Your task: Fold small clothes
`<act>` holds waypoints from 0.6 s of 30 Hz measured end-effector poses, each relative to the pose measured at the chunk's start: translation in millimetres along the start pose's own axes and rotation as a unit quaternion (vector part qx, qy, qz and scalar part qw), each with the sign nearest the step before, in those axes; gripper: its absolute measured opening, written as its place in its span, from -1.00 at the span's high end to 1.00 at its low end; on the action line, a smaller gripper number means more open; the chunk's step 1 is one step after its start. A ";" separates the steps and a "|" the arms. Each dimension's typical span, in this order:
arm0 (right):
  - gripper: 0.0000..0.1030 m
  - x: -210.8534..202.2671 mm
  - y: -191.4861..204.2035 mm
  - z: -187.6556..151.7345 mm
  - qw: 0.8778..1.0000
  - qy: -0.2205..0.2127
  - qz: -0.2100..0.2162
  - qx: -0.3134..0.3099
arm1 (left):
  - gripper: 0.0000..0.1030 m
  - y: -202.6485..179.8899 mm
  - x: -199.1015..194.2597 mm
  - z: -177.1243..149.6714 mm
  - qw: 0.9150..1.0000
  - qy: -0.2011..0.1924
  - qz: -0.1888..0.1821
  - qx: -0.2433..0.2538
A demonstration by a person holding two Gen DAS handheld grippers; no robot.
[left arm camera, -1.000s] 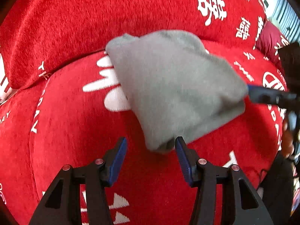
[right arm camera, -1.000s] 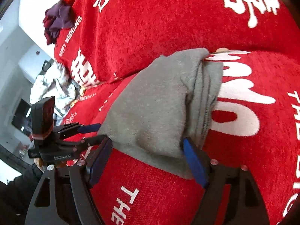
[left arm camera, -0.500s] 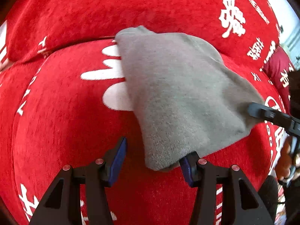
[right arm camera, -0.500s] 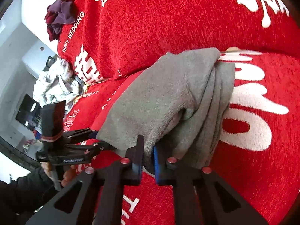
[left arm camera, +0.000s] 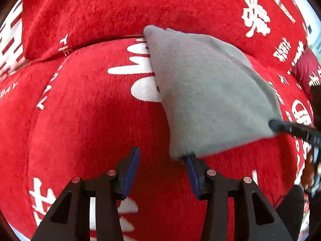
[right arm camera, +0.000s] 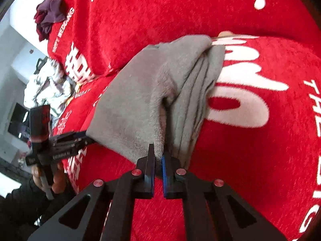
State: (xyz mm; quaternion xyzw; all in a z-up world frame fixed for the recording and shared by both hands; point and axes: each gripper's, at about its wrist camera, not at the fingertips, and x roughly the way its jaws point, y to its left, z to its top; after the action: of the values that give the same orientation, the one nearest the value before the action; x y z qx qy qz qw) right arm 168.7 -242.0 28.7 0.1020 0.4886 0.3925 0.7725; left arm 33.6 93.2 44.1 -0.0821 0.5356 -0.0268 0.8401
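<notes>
A red plush sofa cover (left arm camera: 84,120) printed with white characters and lettering filled both views, seat nearest and backrest behind. On the seat lay one folded grey fleece garment (left arm camera: 204,92). The left tongs (left arm camera: 162,160) stood wide apart, one blue pad under the garment's near corner. The right tongs (right arm camera: 158,158) were pinched shut on another corner. Farther off lay one purple cloth heap (right arm camera: 50,14) and one pale patterned bundle (right arm camera: 48,84) before a white wall.

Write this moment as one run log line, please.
right gripper: shut on grey garment edge | left gripper: open at its near corner | surface: red sofa cover
</notes>
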 end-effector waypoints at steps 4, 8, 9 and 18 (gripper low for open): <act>0.26 -34.0 -8.7 14.0 0.997 -0.061 0.036 0.025 | 0.08 -9.7 -35.1 -4.3 0.998 -0.031 -0.018 0.055; -0.60 -41.1 -33.5 57.1 0.991 -0.115 0.022 0.059 | 0.08 -15.0 -29.0 21.1 0.997 -0.045 0.004 0.060; -0.60 -34.6 -42.0 69.0 0.990 -0.113 0.026 0.077 | 0.08 -15.0 -22.3 29.9 0.997 -0.046 0.011 0.055; 0.84 53.5 -51.5 138.4 0.995 -0.041 -0.003 0.093 | 0.07 -18.5 25.7 57.5 0.999 -0.022 -0.015 0.040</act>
State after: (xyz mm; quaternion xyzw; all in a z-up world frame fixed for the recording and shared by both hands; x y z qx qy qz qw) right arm 321.9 -207.5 34.1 0.1874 0.4912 0.3384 0.7804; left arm 97.3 77.8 47.9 -0.0568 0.5138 -0.0593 0.8540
